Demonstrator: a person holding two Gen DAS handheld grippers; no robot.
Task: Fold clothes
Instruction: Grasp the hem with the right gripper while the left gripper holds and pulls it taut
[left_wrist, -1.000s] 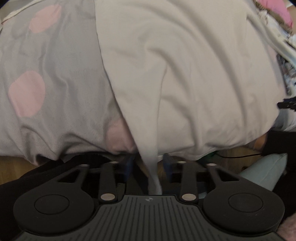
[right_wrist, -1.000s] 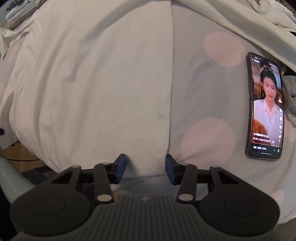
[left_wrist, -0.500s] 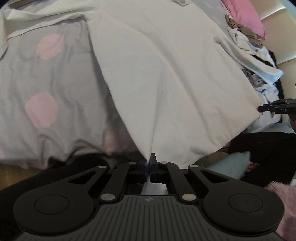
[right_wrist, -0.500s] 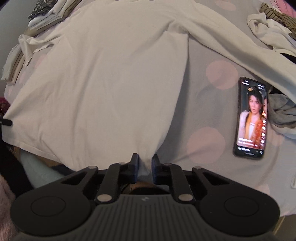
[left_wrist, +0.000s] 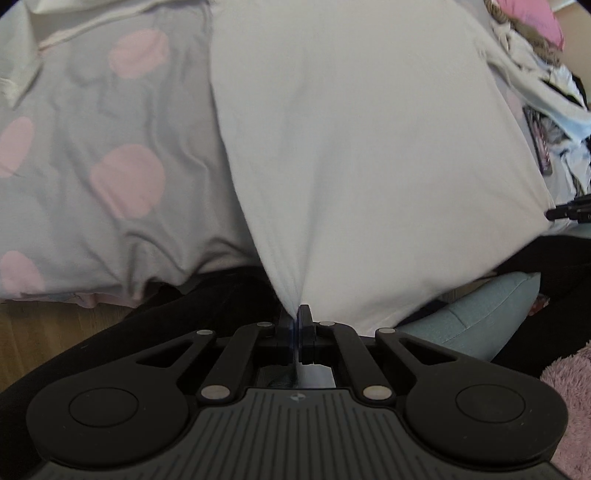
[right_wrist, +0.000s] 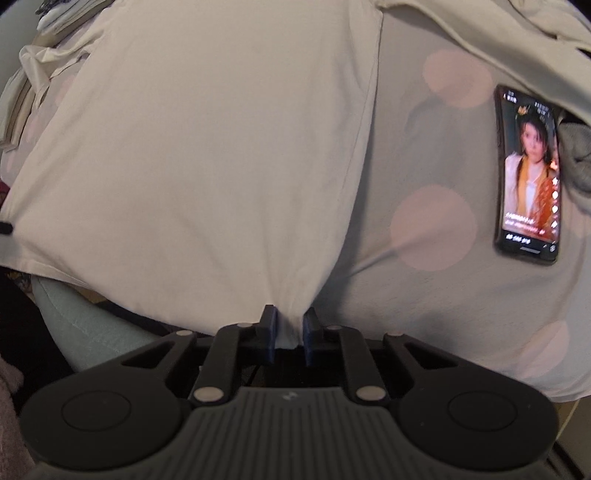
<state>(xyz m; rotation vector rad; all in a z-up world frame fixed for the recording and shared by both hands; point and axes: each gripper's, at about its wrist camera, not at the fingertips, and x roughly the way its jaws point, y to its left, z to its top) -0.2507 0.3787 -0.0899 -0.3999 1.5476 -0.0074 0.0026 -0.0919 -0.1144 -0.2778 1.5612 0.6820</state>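
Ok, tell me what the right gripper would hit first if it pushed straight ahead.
Most likely the cream shirt itself: the right gripper already pinches its hem, and the cloth fills the line ahead. The phone lies well off to the right.

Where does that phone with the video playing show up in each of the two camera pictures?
Left wrist view: a dark sliver of the phone at the far right edge, half hidden behind the shirt.
Right wrist view: in full at the right, screen lit, lying on the spotted bedsheet.
Shared landmark: the cream shirt both grippers pinch.
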